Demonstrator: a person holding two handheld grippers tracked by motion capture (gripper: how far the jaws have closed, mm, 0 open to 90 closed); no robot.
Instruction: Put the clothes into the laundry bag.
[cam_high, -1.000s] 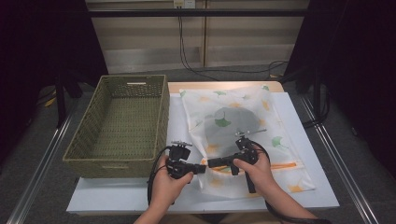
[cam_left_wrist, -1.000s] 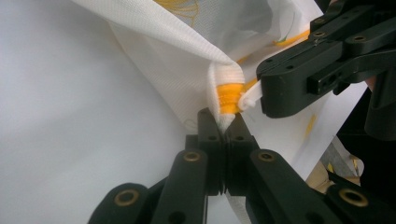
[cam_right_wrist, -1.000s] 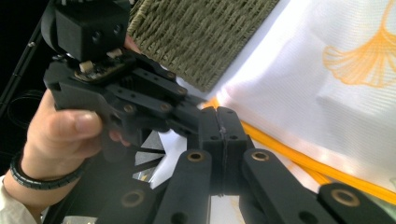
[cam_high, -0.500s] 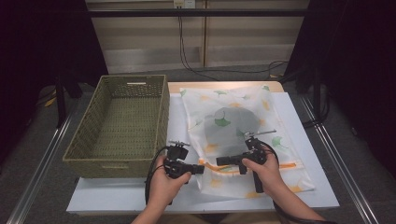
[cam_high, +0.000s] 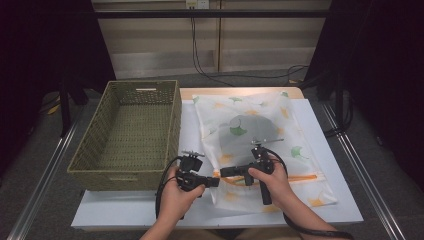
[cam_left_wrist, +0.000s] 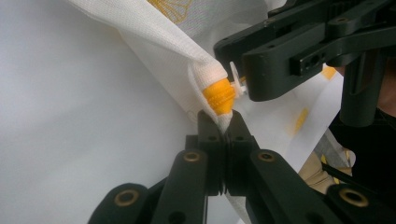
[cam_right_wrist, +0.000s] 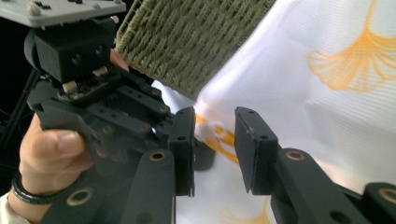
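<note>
**Reader:** On the table, what lies in front of the person?

**Describer:** A white mesh laundry bag printed with orange and green leaves lies flat on the white table. It reaches from the far edge nearly to the near edge, and something grey shows through it near the far end. A woven green basket stands just beside it on the left.

**Reader:** Where are the grippers?

**Describer:** Both are at the bag's near left corner, close together. The left gripper has its jaws pressed together, pinching the bag's corner where the orange zipper end sits.

**Reader:** And the other one?

**Describer:** The right gripper points toward the left one. Its jaws have just been opening and now stand apart, with the orange zipper line and a small white pull showing in the gap. The pads do not press on it.
</note>
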